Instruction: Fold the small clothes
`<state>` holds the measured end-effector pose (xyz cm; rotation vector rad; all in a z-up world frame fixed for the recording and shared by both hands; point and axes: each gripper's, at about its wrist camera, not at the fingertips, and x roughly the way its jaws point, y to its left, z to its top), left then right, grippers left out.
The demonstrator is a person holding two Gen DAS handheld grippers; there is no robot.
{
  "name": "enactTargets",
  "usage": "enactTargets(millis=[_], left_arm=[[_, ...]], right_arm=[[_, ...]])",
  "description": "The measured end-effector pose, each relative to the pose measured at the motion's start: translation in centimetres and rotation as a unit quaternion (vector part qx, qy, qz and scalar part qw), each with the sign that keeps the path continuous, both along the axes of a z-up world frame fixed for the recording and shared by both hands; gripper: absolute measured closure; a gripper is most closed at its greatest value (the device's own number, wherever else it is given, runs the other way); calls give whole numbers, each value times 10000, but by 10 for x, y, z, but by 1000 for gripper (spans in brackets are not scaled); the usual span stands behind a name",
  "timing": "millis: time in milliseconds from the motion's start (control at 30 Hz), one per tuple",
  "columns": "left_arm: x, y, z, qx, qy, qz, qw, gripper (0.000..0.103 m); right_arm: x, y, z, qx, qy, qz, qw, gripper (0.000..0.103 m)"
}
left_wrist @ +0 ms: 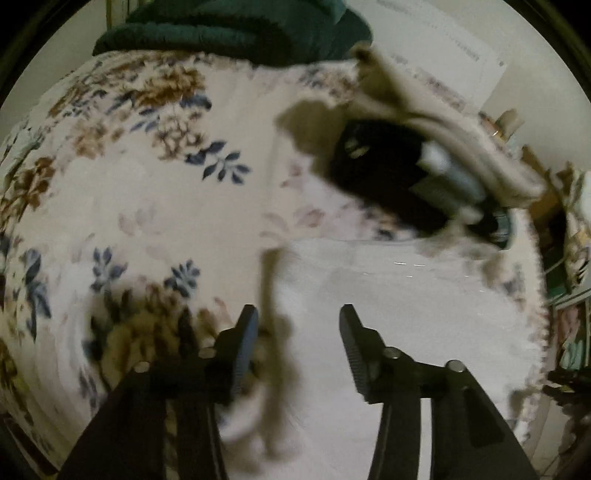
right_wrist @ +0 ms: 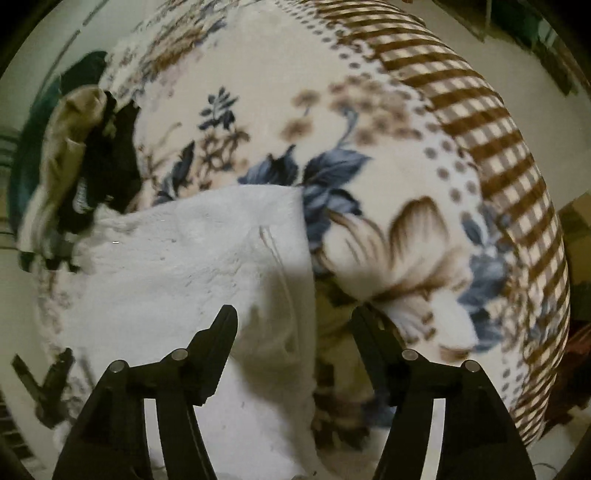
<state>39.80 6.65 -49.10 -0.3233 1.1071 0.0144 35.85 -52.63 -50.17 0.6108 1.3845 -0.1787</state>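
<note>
A white fluffy garment lies flat on the floral blanket. My left gripper hangs just above it, over its left edge, with the jaws apart and nothing pinched. In the right wrist view the same white garment spreads out below my right gripper. Its right edge runs down between the fingers, which stand wide and touch no cloth. The gripper is open. Motion blur softens both views.
A loose pile of beige and black clothes lies beyond the white garment and shows at the left of the right wrist view. A dark green bundle lies at the blanket's far edge. The blanket's brown checked border curves along the right.
</note>
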Motion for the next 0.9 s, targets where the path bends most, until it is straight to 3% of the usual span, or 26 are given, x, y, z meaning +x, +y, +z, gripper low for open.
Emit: enactTargets(millis=[67,133,267,367,467,567,700,733,800,833,900], left_arm=[[-22,-18,18,20,-127,-80,9999,45],[-53,-50,36,173,-214,-220,9994,41],[-125,-137,38,282,121,-522,9982,38],[-180,-210,13,90,661,-770,9948,38],[-229,-281,-23,-150,1283,-1043,9861,38],[-265,-339,-58,-121,1687,-1343,9764,38],[-286,-378,-98,117,1887,-1409,9718,38],[-288,-382,-105,228,1878,-1393,9720,41],[-288,-385,-109,521,1661,-1297,9762,62],[-287,-384,-106,640,1572,-1238,9777,89],[-284,-375,-97,696,1435,-1056,9815,94]], right_arm=[[-9,-13,8,239,-16,34,9997,36],[-15,-25,10,522,-39,84,9986,36],[-18,-49,8,910,-27,416,9950,36],[-15,-63,-1,1020,132,826,9913,36],[-12,-73,-8,1141,214,1228,9856,36],[-7,-82,-16,1234,274,1449,9813,36],[6,-86,-30,1383,343,1576,9772,36],[11,-84,-34,1449,336,1612,9756,36],[22,-79,-42,1605,329,1619,9731,36],[28,-75,-46,1708,326,1603,9716,36],[42,-68,-54,1857,299,1553,9698,36]])
